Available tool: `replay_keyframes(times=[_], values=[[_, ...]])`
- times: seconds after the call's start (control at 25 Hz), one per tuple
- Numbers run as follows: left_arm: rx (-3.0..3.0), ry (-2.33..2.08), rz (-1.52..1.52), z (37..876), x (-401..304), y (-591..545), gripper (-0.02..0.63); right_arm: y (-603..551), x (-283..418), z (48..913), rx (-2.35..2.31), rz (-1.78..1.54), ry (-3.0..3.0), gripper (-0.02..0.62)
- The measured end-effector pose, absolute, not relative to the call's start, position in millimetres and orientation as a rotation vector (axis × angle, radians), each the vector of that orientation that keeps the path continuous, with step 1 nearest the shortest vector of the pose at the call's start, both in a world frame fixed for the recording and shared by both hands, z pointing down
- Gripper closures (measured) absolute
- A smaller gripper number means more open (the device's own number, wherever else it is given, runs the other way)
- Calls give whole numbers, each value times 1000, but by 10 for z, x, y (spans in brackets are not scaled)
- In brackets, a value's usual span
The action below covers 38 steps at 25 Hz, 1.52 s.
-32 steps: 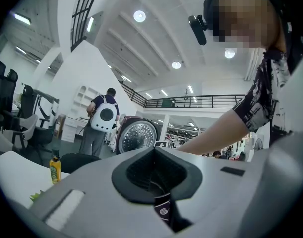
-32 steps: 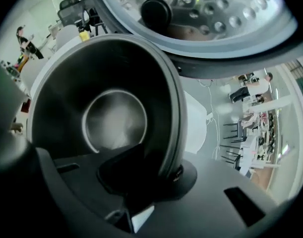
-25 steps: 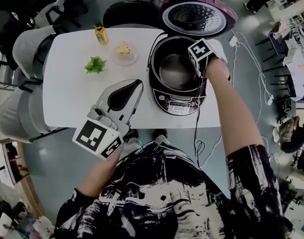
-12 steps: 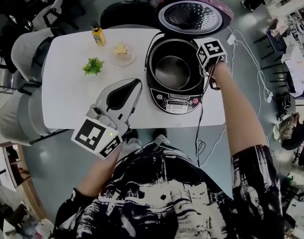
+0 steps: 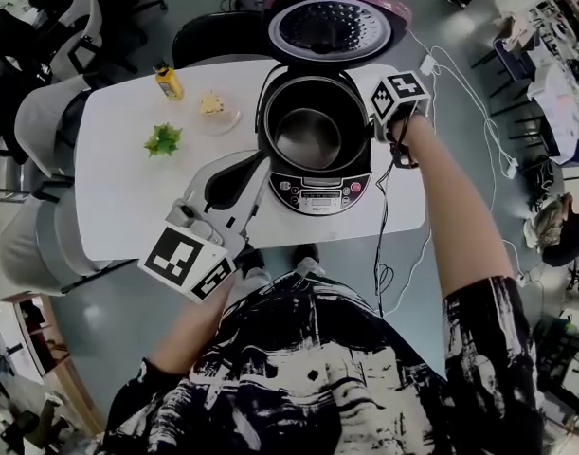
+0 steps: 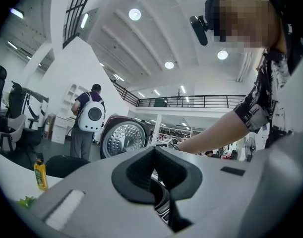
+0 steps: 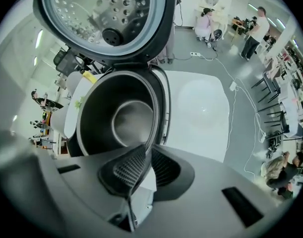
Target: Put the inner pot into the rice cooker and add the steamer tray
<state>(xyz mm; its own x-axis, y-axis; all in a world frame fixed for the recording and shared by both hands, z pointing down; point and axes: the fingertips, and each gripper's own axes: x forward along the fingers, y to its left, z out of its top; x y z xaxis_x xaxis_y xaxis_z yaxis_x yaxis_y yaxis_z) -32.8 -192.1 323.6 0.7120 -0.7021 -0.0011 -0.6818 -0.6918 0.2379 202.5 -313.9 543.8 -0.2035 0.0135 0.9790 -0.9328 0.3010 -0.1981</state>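
The black rice cooker [image 5: 317, 190] stands on the white table [image 5: 118, 207] with its lid [image 5: 334, 25] swung up. The metal inner pot [image 5: 308, 136] sits inside the cooker. My right gripper [image 5: 374, 121] points down at the pot's right rim. In the right gripper view the thin rim [image 7: 152, 114] runs in between the jaws of the right gripper [image 7: 144, 157], which are closing on it. My left gripper [image 5: 257, 165] hangs shut and empty over the table, left of the cooker. The left gripper view shows that left gripper [image 6: 153, 155] with pads together and the lid [image 6: 122, 139] beyond.
A yellow bottle [image 5: 168, 81], a small plate of food [image 5: 213, 110] and a green leafy piece [image 5: 162, 140] lie on the table's far left. Chairs stand behind and left of the table. A white cable [image 5: 464, 79] trails on the floor to the right.
My right gripper has shifted from above the pot's opening out to its right rim and rolled. My left gripper stays shut beside the cooker.
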Motion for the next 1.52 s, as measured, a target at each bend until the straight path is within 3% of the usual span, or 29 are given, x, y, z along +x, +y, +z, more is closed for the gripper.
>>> replay_keyframes(times=[0.48,0.68,0.76,1.04,1.16,1.52], values=[[2764,-1001,-103,3178,309,-2022,601,-3399,2362,4615,1113,1028,-2053,581],[2796,-974,-76,3149,563,-2099,601,-3346,2888,3972,1460,547,-2443,583],[2800,-972,-55,3169,648,-2125,601,-3270,3126,4055,1556,447,-2421,583],[2802,-965,14,3251,950,-2258,601,-3279,3649,4638,1697,555,-2353,579],[2798,-966,41,3295,1042,-2314,601,-3447,3808,4975,1713,629,-2281,463],[2765,-991,98,3489,1195,-2487,601,-4066,4289,6347,1714,1095,-1916,371]])
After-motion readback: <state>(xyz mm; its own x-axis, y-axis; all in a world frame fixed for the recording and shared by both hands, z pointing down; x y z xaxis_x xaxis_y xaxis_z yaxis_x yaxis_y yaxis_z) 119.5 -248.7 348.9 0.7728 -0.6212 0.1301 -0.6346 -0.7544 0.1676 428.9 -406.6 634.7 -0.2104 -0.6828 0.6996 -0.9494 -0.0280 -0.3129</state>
